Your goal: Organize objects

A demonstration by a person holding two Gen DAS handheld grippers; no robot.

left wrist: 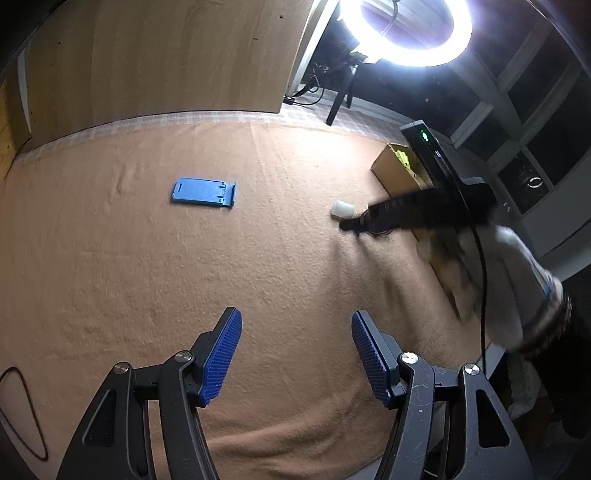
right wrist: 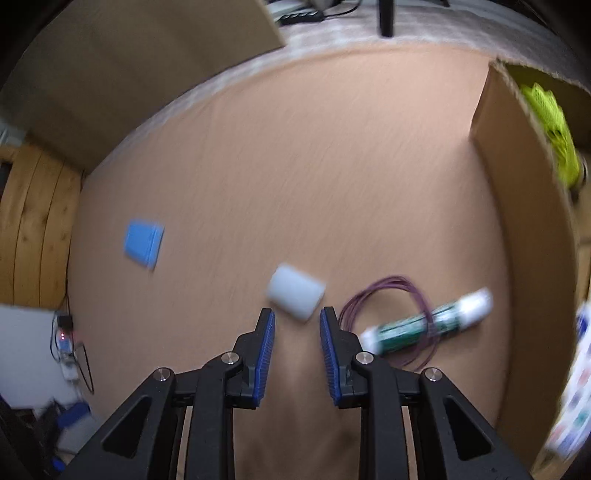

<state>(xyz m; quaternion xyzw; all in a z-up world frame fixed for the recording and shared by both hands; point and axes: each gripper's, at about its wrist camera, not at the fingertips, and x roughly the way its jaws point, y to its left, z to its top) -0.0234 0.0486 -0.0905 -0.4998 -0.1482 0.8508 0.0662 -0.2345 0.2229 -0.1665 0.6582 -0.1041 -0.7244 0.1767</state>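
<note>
A small white cylinder (right wrist: pixel 295 293) lies on the orange cloth just beyond the tips of my right gripper (right wrist: pixel 297 319), which is open and empty. A green-and-white tube (right wrist: pixel 424 325) lies to its right inside a purple wire loop (right wrist: pixel 388 288). A blue flat stand (right wrist: pixel 142 243) lies to the far left. In the left wrist view my left gripper (left wrist: pixel 295 321) is open and empty over bare cloth. The blue stand (left wrist: pixel 203 192) lies ahead of it, and the white cylinder (left wrist: pixel 343 209) lies beside the right gripper's (left wrist: pixel 349 223) dark tip.
An open cardboard box (right wrist: pixel 524 206) with a yellow-green item (right wrist: pixel 554 129) inside stands at the right; it also shows in the left wrist view (left wrist: pixel 395 166). A wooden board (left wrist: pixel 159 59) stands behind the cloth. A ring light (left wrist: pixel 406 26) shines at the back.
</note>
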